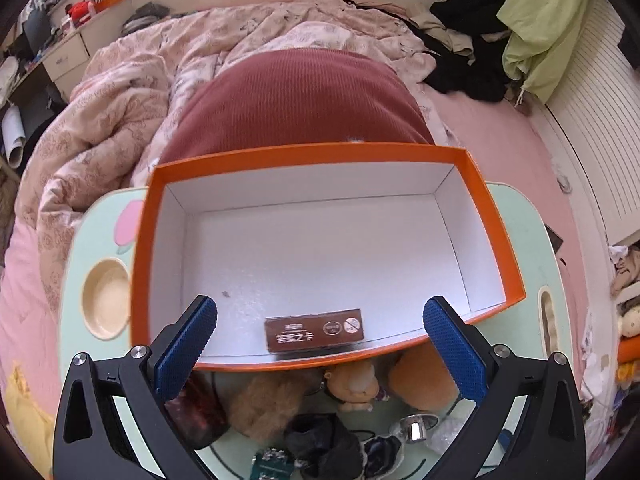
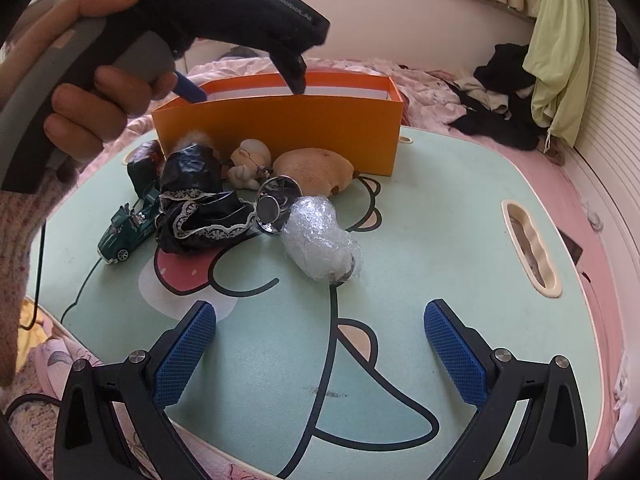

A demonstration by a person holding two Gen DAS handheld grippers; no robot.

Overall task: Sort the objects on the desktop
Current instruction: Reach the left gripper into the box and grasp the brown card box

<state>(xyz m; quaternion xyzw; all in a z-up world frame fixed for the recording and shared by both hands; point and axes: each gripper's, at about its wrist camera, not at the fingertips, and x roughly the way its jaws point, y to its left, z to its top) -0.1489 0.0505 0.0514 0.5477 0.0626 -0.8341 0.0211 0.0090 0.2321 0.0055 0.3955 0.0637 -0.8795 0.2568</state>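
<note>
The left gripper (image 1: 320, 344) hangs over the orange cardboard box with white inside walls (image 1: 500, 240), its blue-padded jaws wide apart and holding nothing. Low in the left wrist view, between the jaws, a flat brown card box with white lettering (image 1: 315, 330) lies on the box floor against the near wall, its long axis running left to right across the jaw gap. It looks just let go, though that is a judgement.

The right gripper (image 2: 320, 344) is also spread open and empty, low in its own view above the bare mint-green cartoon-printed table (image 2: 440, 240). What remains to sort sits in the middle and left of that view, ahead of the right jaws and just in front of the orange box: a bubble-wrapped lump (image 2: 320, 236) nearest, then a shiny metal cup on a saucer (image 2: 276, 204), a black lace-trimmed cloth (image 2: 200, 216), a green toy truck (image 2: 128, 228), a small pale bear figure (image 2: 248, 164) and a tan plush (image 2: 312, 168). The right gripper seems better placed for the wrapped lump.

Only the left wrist view shows the box's inside; only the right shows the hand (image 2: 100, 96) holding the left tool
</note>
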